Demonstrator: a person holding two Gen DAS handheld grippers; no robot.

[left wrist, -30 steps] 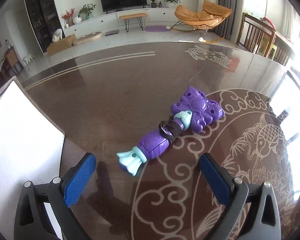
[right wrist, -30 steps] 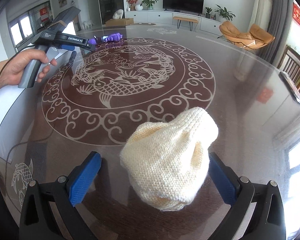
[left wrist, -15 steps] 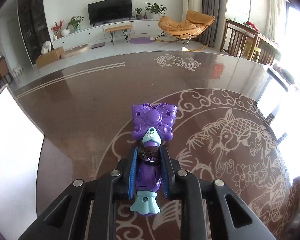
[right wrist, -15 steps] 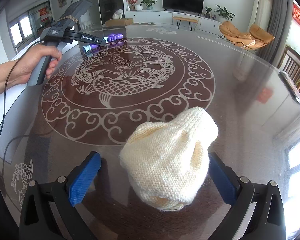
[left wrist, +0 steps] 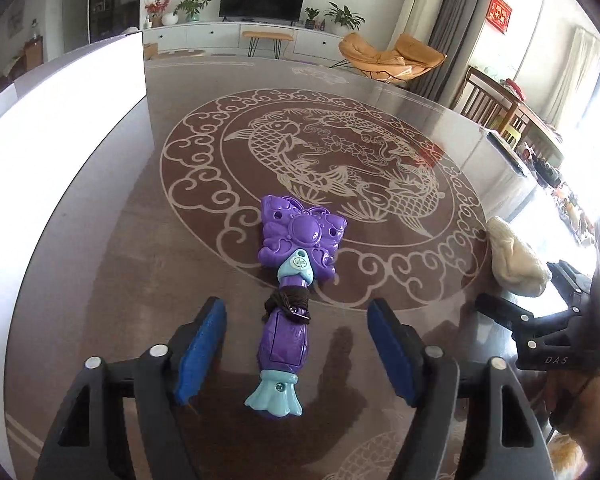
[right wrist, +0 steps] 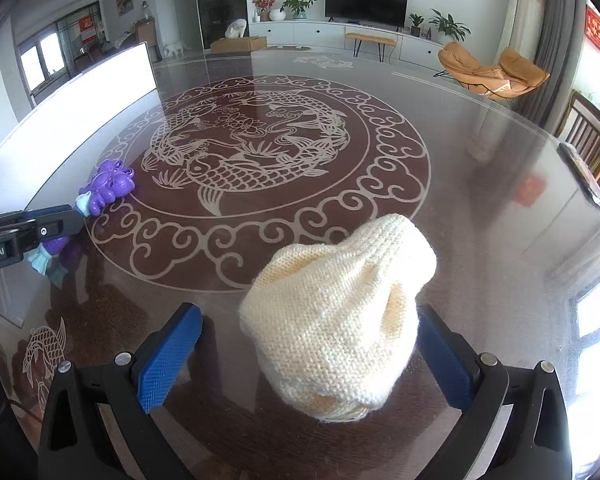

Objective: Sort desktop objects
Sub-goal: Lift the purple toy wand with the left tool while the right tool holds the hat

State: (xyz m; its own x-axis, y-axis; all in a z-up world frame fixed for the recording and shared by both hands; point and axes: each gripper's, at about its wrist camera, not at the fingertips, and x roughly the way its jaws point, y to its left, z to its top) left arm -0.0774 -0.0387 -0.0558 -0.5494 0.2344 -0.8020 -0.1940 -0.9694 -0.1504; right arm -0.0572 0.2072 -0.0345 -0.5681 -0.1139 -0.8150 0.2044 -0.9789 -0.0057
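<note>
The left gripper (left wrist: 296, 352) is opening, its blue pads standing clear on either side of the purple toy wand (left wrist: 290, 284), which is lying on the glass table (left wrist: 380, 80) near its left edge, by the white board (left wrist: 60, 128). The right gripper (right wrist: 308, 356) is hovering wide around the cream knitted hat (right wrist: 336, 316), its right pad close to the wool; pulling away carelessly is likely to snag the hat or nudge the wand off the slick glass

Toy (left wrist: 290, 280) on table (left wrist: 204, 208), left of hat (left wrist: 514, 260)

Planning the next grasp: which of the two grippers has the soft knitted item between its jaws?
The right gripper: cream knitted hat between its blue pads; the left straddles a hard purple toy wand.
</note>
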